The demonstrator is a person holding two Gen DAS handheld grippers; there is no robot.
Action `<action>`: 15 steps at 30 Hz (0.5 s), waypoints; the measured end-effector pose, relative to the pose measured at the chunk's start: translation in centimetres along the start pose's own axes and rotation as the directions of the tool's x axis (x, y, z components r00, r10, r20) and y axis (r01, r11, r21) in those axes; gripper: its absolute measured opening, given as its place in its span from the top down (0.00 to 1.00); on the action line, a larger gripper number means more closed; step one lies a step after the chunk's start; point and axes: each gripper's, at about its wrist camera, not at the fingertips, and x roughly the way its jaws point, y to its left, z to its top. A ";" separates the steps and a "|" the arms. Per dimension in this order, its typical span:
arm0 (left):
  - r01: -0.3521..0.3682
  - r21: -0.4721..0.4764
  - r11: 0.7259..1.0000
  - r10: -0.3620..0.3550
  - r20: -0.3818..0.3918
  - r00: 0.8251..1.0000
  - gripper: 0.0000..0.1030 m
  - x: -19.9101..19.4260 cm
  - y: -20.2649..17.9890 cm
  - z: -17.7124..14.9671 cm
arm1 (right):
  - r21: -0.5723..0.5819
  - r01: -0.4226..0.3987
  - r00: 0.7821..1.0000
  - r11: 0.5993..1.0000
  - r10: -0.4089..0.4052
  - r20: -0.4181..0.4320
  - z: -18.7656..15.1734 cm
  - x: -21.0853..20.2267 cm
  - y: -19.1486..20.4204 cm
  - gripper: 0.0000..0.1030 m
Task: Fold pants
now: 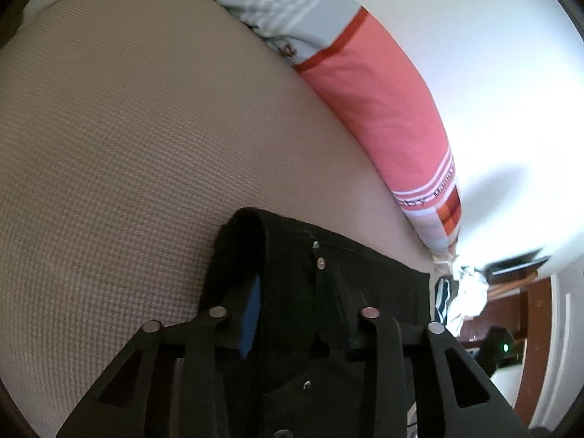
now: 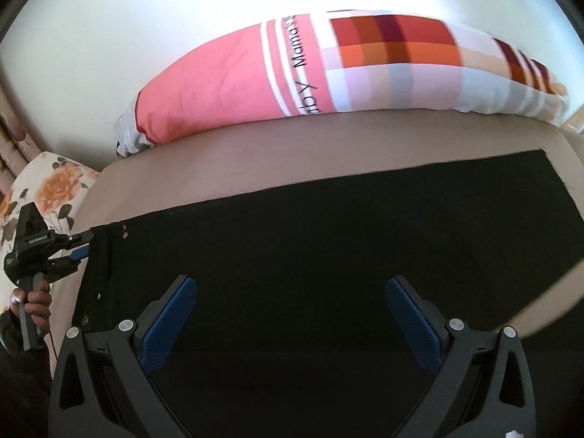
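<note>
Black pants lie flat across the beige bed cover, waistband at the left. In the right wrist view a hand holds my left gripper at the waistband's far corner, its jaws closed onto the cloth. The left wrist view shows that waistband, with its metal button, folded up between the fingers of the left gripper; one blue pad shows beside the cloth. My right gripper hovers open over the middle of the pants with nothing between its blue pads.
A long pink and checked pillow lies along the white wall behind the bed. Striped bedding or clothes sit at its far end. A floral cloth lies off the bed's left end. Brown furniture stands beyond the bed.
</note>
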 end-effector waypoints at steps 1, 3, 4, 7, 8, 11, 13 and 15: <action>0.013 0.007 1.000 -0.013 -0.012 1.000 0.74 0.3 -0.2 0.1 | -0.005 -0.004 1.000 1.000 0.004 -0.002 0.3 0.4 0.2 0.00; 0.033 0.016 0.999 -0.033 -0.028 0.999 0.74 0.8 -0.5 0.3 | -0.029 -0.016 1.000 0.999 0.016 -0.008 1.3 1.5 0.7 0.00; 0.040 0.018 0.999 -0.039 -0.035 0.999 0.74 1.1 -0.5 0.6 | -0.039 -0.026 1.000 0.999 0.025 -0.010 1.7 1.9 0.8 0.00; 0.043 0.019 0.999 -0.042 -0.050 0.998 0.74 2.2 -0.8 1.3 | -0.081 -0.061 0.998 0.995 0.060 -0.022 3.0 3.1 1.3 0.00; 0.046 0.012 0.999 -0.045 -0.055 0.997 0.74 2.7 -0.9 1.6 | -0.099 -0.081 0.996 0.992 0.079 -0.030 3.5 3.6 1.5 0.00; 0.036 -0.006 0.999 -0.036 -0.059 0.998 0.74 4.1 -0.9 2.1 | -0.168 -0.130 0.991 0.977 0.122 -0.057 5.0 5.1 2.0 0.00; 0.025 -0.036 0.999 -0.027 -0.056 0.998 0.74 4.8 -0.5 2.2 | -0.224 -0.164 0.985 0.961 0.148 -0.086 5.8 6.2 2.1 0.00; 0.032 -0.053 0.998 -0.034 -0.036 0.999 0.75 5.0 -0.6 2.2 | -0.277 -0.198 0.977 0.940 0.165 -0.136 6.8 7.7 2.1 0.00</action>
